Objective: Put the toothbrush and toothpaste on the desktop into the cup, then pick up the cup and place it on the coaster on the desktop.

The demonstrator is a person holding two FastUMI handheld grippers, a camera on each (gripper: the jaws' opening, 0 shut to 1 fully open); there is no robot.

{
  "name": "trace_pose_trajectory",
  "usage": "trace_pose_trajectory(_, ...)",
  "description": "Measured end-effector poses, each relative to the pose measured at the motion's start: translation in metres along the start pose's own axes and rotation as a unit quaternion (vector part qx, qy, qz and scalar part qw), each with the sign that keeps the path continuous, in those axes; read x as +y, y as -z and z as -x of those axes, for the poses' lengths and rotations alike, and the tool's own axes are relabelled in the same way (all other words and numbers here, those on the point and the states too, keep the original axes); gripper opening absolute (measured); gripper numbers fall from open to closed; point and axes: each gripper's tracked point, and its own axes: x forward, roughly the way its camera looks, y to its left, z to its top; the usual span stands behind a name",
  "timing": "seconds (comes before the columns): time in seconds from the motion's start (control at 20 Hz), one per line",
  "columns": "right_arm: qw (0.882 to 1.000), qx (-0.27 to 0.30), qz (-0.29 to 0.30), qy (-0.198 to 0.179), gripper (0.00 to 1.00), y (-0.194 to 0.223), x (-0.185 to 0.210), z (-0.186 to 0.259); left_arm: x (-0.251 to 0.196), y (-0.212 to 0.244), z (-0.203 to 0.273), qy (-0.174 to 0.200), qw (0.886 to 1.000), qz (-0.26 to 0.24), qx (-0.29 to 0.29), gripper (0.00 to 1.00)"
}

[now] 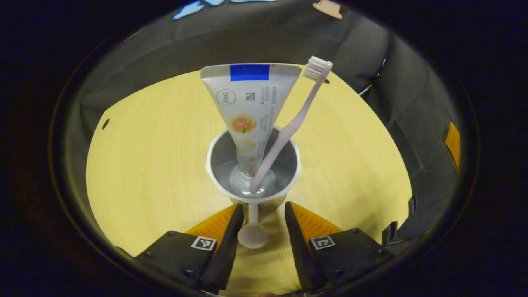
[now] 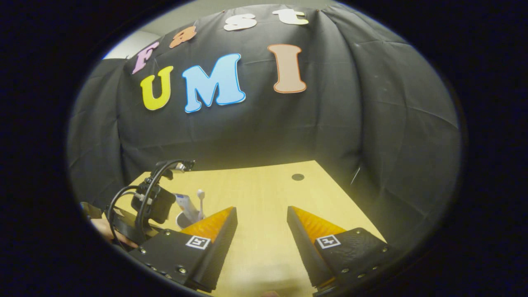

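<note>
A white cup [image 1: 216, 156] with a metal inside stands on the yellow wooden desktop [image 1: 144, 165] in the left gripper view. A toothpaste tube [image 1: 247, 103] stands in it cap down, and a pale pink toothbrush [image 1: 288, 128] leans in it with its bristles up. The cup's handle [image 1: 252, 235] points at me between the fingers of my left gripper [image 1: 263, 206], which is open; the left finger is near the handle and the right one is apart from it. My right gripper [image 2: 261, 208] hangs open over the desktop [image 2: 264, 185], with the cup [image 2: 181, 220], tube [image 2: 186, 206] and brush [image 2: 201, 202] to its left.
The left gripper's body with its cables [image 2: 150, 202] and a hand [image 2: 103, 229] show at the left of the right gripper view. Small round holes [image 1: 105, 123] [image 2: 298, 177] mark the desktop. Black cloth walls close the desk's far and side edges.
</note>
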Motion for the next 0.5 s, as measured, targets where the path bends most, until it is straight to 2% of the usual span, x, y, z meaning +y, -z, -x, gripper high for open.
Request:
trace_pose_trajectory(0.05, 1.000, -0.002, 0.002, -0.003, 0.78, -0.002, 0.001, 0.001, -0.003, -0.001, 0.004, 0.003, 1.000, 0.005, -0.006, 0.77)
trace_pose_trajectory(0.1, 1.000, -0.005, 0.004, -0.005, 0.78, -0.003, 0.001, 0.002, -0.005, -0.002, 0.008, 0.003, 1.000, 0.006, -0.014, 0.82)
trace_pose_trajectory(0.15, 1.000, -0.007, 0.006, -0.007, 0.78, -0.006, 0.001, 0.004, -0.007, -0.004, 0.012, 0.006, 1.000, 0.007, -0.023, 0.80)
trace_pose_trajectory(0.25, 1.000, -0.012, 0.009, -0.014, 0.78, -0.012, 0.004, 0.005, -0.009, -0.006, 0.021, -0.001, 0.999, 0.008, -0.042, 0.95)
trace_pose_trajectory(0.4, 0.999, -0.022, 0.018, -0.025, 0.78, -0.021, 0.006, 0.011, -0.010, -0.007, 0.044, -0.011, 0.996, 0.021, -0.082, 0.96)
trace_pose_trajectory(0.5, 0.998, -0.037, 0.035, -0.032, 0.78, -0.031, 0.007, 0.017, -0.007, -0.011, 0.071, -0.024, 0.990, 0.040, -0.134, 0.95)
